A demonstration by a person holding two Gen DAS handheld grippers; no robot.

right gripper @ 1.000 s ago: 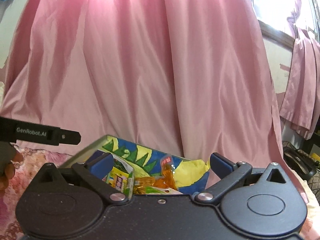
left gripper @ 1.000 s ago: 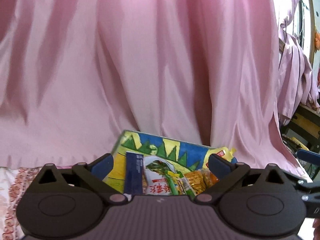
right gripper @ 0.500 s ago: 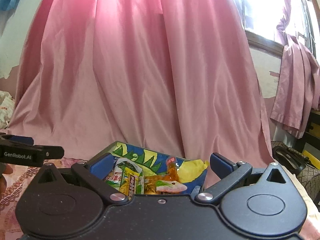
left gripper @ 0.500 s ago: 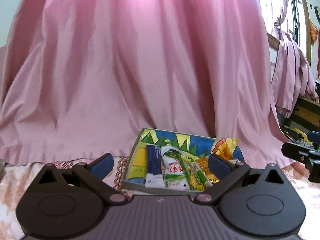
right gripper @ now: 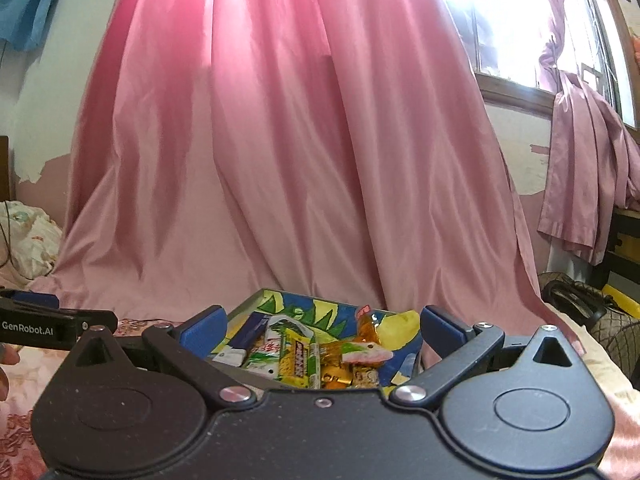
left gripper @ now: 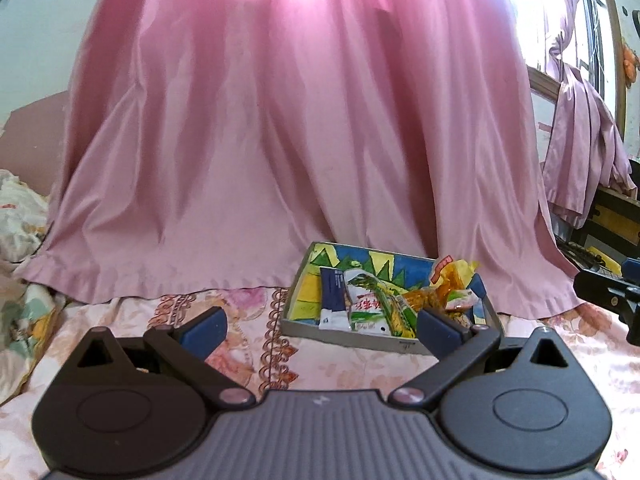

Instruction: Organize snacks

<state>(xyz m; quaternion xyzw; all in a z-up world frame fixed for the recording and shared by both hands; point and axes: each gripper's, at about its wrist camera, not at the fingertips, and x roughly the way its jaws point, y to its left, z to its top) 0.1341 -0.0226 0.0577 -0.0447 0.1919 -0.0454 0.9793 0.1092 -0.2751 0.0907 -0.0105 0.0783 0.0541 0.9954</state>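
Snacks (left gripper: 372, 304) are seen packed in the bright tray (left gripper: 352, 338) on the bed (left gripper: 240, 356) by the pink curtain (left gripper: 280, 140), both grippers (left gripper: 320, 326) (right gripper: 320, 330) are held wide and empty, so the sorting is judged nearly done.

A pink curtain (left gripper: 304, 140) hangs behind a floral bedsheet (left gripper: 340, 364); a window (right gripper: 520, 20) glows at right.
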